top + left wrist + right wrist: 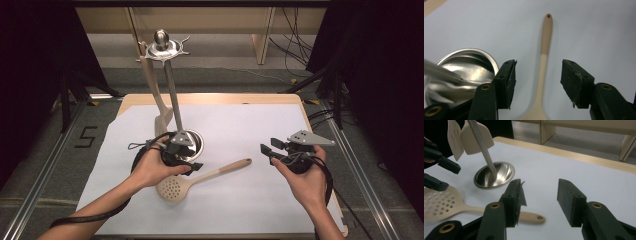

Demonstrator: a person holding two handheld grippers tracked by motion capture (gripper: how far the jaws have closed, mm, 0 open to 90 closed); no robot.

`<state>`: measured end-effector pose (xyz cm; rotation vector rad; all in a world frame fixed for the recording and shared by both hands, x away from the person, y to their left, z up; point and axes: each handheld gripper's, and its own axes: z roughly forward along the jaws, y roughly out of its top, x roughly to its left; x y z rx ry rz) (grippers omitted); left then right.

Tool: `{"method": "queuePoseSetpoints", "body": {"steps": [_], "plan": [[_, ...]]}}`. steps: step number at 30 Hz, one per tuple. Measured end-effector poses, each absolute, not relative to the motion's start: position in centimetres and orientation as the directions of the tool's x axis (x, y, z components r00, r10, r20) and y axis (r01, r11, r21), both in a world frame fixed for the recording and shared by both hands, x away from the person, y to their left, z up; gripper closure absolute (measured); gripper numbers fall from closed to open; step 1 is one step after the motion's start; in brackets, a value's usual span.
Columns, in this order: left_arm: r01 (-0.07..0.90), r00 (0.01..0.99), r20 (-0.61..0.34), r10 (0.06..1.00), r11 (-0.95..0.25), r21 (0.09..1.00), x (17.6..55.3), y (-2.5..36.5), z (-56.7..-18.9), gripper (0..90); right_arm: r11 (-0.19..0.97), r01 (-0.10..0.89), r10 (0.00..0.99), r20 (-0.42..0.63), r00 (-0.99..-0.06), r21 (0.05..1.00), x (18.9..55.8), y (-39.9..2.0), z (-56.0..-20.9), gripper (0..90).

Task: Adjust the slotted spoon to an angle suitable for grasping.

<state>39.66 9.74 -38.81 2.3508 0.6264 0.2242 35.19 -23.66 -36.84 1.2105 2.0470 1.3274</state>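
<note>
Left gripper [537,82]: jaws apart, hovering over the slotted spoon's handle, nothing gripped.
Right gripper [539,200]: jaws apart, empty, toward the tabletop's right edge.
Slotted spoon [200,178]: flat on the tabletop, near its front edge.
Utensil stand [172,95]: just behind the spoon.

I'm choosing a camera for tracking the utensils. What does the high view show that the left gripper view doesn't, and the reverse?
High view alone: the stand's hook ring, a hanging spatula, the right gripper and the skimmer's perforated head.
Left gripper view alone: the hole at the handle's tip.
Both: the skimmer's handle and the stand's steel base.
</note>
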Motion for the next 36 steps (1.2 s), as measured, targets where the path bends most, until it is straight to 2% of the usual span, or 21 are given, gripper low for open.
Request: {"method": "queuePoseSetpoints", "body": {"steps": [3,5,6,7,8,10,11,14,15,16,17,18,21,25,29,33,34,36], "plan": [[0.354,0.893,0.013,0.45,-0.718,0.599,40.7,8.5,-39.2,44.7,0.182,0.43,0.841,0.087,-0.535,0.884,35.3,-23.9,-36.9,55.0],[0.34,0.898,0.025,0.439,-0.73,0.593,41.2,7.8,-39.7,44.8,0.154,0.471,0.846,0.13,-0.517,0.869,35.2,-23.8,-36.9,55.0],[0.335,0.901,0.034,0.432,-0.744,0.579,41.4,7.6,-39.7,44.9,0.176,0.437,0.843,0.094,-0.53,0.882,35.6,-24.0,-37.1,55.0],[0.386,0.885,-0.009,0.465,-0.723,0.574,41.2,7.2,-40.0,44.9,0.175,0.451,0.843,0.103,-0.528,0.875,35.5,-24.0,-37.0,55.0],[0.358,0.895,0.013,0.445,-0.736,0.574,41.5,7.0,-40.2,45.0,0.172,0.464,0.846,0.111,-0.521,0.869,35.5,-23.8,-37.1,55.0],[0.335,0.911,0.033,0.411,-0.785,0.521,42.0,6.8,-40.4,45.2,0.179,0.464,0.84,0.11,-0.531,0.868,35.8,-23.7,-37.2,55.1],[0.341,0.911,0.032,0.41,-0.796,0.5,42.2,6.6,-40.7,45.5,0.165,0.486,0.841,0.135,-0.523,0.858,35.8,-23.6,-37.1,55.1],[0.362,0.911,0.009,0.413,-0.808,0.466,42.3,6.1,-41.4,46.3,0.183,0.466,0.827,0.12,-0.549,0.866,36.3,-23.4,-37.4,55.2],[0.348,0.917,0.014,0.399,-0.816,0.461,42.5,6.0,-41.6,46.3,0.189,0.471,0.826,0.12,-0.55,0.862,36.3,-23.2,-37.5,55.2],[0.383,0.905,-0.01,0.425,-0.805,0.452,42.3,5.8,-41.8,46.5,0.183,0.475,0.825,0.128,-0.55,0.861,36.3,-23.1,-37.6,55.3],[0.368,0.911,0.004,0.412,-0.818,0.442,42.5,5.7,-42.0,47.2,0.208,0.462,0.82,0.103,-0.563,0.862,36.4,-23.2,-37.6,55.4],[0.366,0.912,0.008,0.41,-0.822,0.436,42.6,5.6,-42.2,47.5,0.179,0.486,0.822,0.141,-0.551,0.855,36.2,-22.9,-37.6,55.3],[0.369,0.915,-0.001,0.404,-0.836,0.407,42.5,5.0,-42.8,48.3,0.207,0.471,0.822,0.108,-0.559,0.858,36.2,-23.3,-37.6,55.4],[0.341,0.926,0.026,0.377,-0.864,0.371,42.7,4.4,-43.3,50.4,0.187,0.498,0.83,0.135,-0.542,0.847,36.0,-23.5,-37.4,55.6],[0.34,0.928,0.021,0.371,-0.871,0.355,42.9,4.1,-43.8,52.2,0.2,0.461,0.822,0.108,-0.559,0.864,36.3,-23.7,-37.6,55.6],[0.343,0.93,0.013,0.367,-0.88,0.328,42.9,4.1,-44.3,53.7,0.189,0.497,0.831,0.132,-0.54,0.847,36.0,-23.7,-37.5,55.6],[0.344,0.93,0.01,0.368,-0.88,0.327,42.8,4.1,-44.4,53.7,0.211,0.472,0.828,0.1,-0.552,0.856,36.1,-23.9,-37.6,55.6],[0.342,0.932,0.005,0.363,-0.882,0.323,42.7,4.1,-44.5,53.9,0.194,0.48,0.825,0.123,-0.552,0.855,36.0,-23.8,-37.5,55.6]]}}
